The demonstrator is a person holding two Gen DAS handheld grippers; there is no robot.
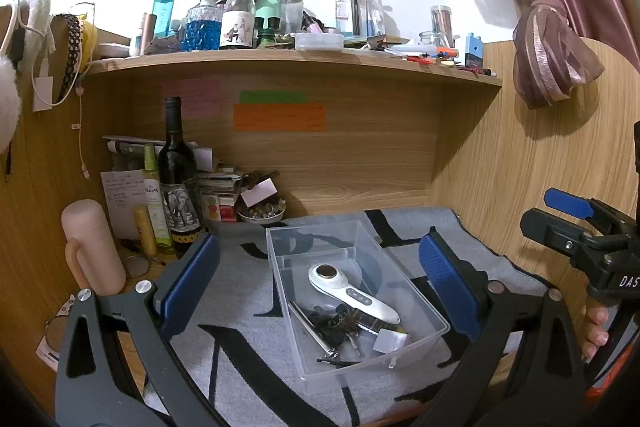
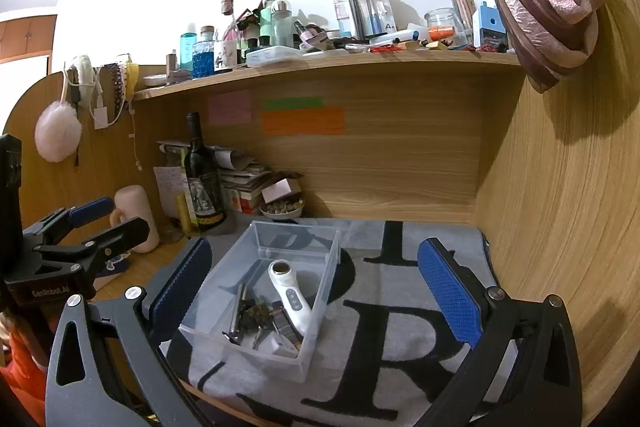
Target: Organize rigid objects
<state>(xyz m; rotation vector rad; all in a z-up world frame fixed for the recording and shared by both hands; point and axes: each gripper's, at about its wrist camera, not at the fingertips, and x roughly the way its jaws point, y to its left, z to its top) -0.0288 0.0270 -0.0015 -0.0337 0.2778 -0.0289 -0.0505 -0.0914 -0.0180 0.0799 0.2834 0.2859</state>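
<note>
Both tongs, left (image 1: 320, 277) and right (image 2: 316, 281), gape wide (empty) above the clear bin (image 1: 420, 337).

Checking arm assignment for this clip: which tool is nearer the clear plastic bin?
Left, slightly. The left tool straddles the clear plastic bin, fingers open either side. The right tool hangs open, offset to the bin's right.

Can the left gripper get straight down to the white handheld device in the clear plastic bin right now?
Probably yes: the left gripper is open, the clear plastic bin has no lid, and the white handheld device lies on top.
</note>
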